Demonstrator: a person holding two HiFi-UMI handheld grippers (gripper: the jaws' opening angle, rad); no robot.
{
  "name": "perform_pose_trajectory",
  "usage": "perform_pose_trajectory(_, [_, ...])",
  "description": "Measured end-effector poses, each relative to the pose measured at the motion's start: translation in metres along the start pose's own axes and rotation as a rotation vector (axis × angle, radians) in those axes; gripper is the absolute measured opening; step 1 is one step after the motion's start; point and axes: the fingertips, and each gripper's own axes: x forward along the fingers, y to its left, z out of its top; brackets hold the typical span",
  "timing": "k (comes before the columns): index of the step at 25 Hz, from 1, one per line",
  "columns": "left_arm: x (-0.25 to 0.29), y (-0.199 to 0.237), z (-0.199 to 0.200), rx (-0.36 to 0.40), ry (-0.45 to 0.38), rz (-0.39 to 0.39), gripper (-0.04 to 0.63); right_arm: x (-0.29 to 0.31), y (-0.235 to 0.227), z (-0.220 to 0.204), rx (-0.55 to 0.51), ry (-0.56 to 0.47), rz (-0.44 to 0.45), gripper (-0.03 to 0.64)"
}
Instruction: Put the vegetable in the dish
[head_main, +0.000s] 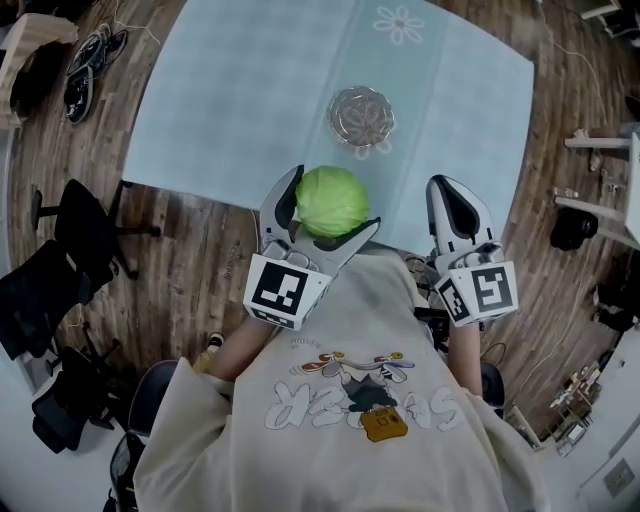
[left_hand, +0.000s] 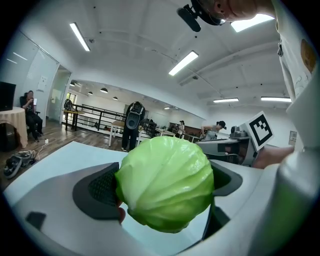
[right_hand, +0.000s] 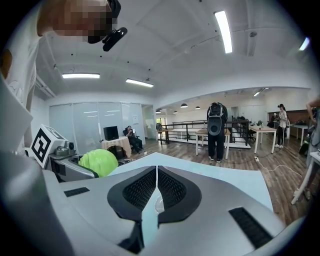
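Sitting clamped between left gripper (head_main: 322, 232) jaws: cabbage (head_main: 331, 200).

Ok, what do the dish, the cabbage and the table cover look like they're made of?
The dish: clear glass or hard plastic; see-through, with a pressed pattern that glints. The cabbage: evenly green ribbed leaves with a slight sheen; real or plastic replica, I cannot tell. The table cover: pale blue, matte, probably cloth or vinyl, with a faint flower print.
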Motion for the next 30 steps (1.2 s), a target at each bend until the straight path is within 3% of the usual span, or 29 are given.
perform_pose_trajectory(25, [0.096, 0.019, -0.039, 0.001, 0.109, 0.052, 0.543, 0.062, -0.073, -0.043, 0.035, 0.113, 0.079, 0.029])
perform_pose_trajectory(30, [0.115, 0.030, -0.046, -0.093, 0.147, 0.111, 0.543, 0.074, -0.084, -0.051, 0.030, 0.146, 0.104, 0.029])
